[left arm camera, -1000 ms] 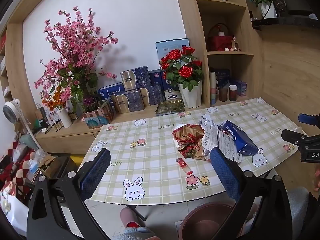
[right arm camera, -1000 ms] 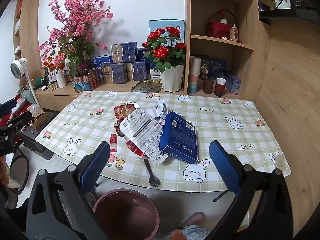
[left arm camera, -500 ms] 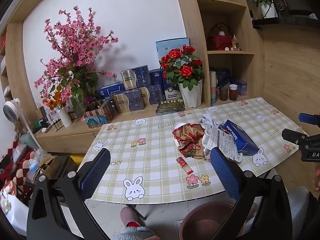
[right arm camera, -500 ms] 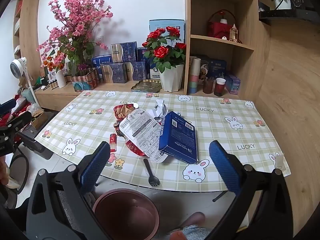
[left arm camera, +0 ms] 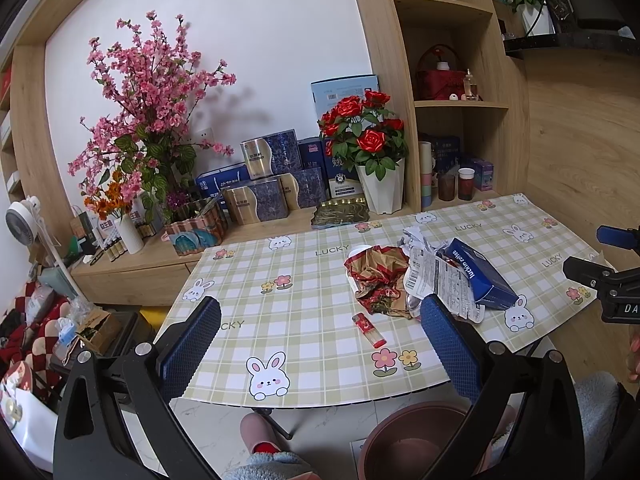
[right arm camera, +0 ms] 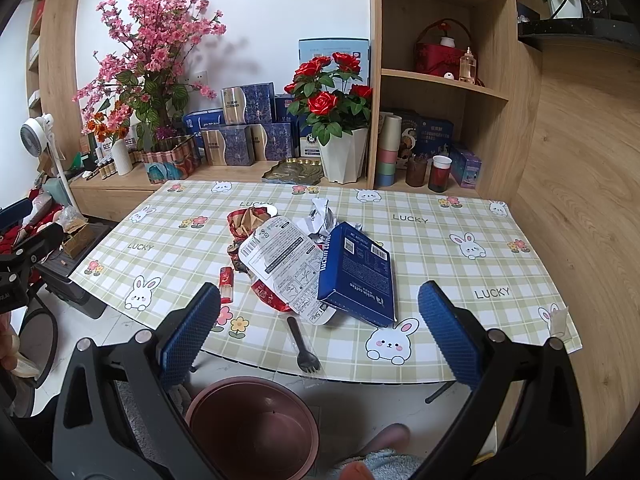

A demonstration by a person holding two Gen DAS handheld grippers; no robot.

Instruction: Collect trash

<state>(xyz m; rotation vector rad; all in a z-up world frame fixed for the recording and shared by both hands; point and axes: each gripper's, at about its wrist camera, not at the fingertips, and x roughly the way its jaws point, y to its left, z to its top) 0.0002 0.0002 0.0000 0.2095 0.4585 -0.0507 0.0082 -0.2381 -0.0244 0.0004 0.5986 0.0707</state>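
A heap of trash lies on the checked tablecloth [right arm camera: 432,248]: a blue coffee box [right arm camera: 356,276], a white printed wrapper [right arm camera: 280,256], a crumpled red-gold wrapper [right arm camera: 244,220], torn white paper [right arm camera: 320,212], a small red tube [right arm camera: 226,280] and a black plastic fork [right arm camera: 302,346]. In the left wrist view I see the same blue box [left arm camera: 476,272], red-gold wrapper [left arm camera: 376,276] and red tube [left arm camera: 368,330]. A brown bin [right arm camera: 252,424] stands on the floor below the table's front edge. My right gripper [right arm camera: 320,332] and left gripper [left arm camera: 320,344] both hang open in front of the table, holding nothing.
Behind the table runs a wooden sideboard [right arm camera: 120,184] with a pink blossom plant [right arm camera: 152,52], boxes, and a white pot of red roses [right arm camera: 344,152]. Shelves with cups [right arm camera: 440,172] stand at the right. A fan [right arm camera: 34,136] and clutter are on the left. A person's slippered feet show below.
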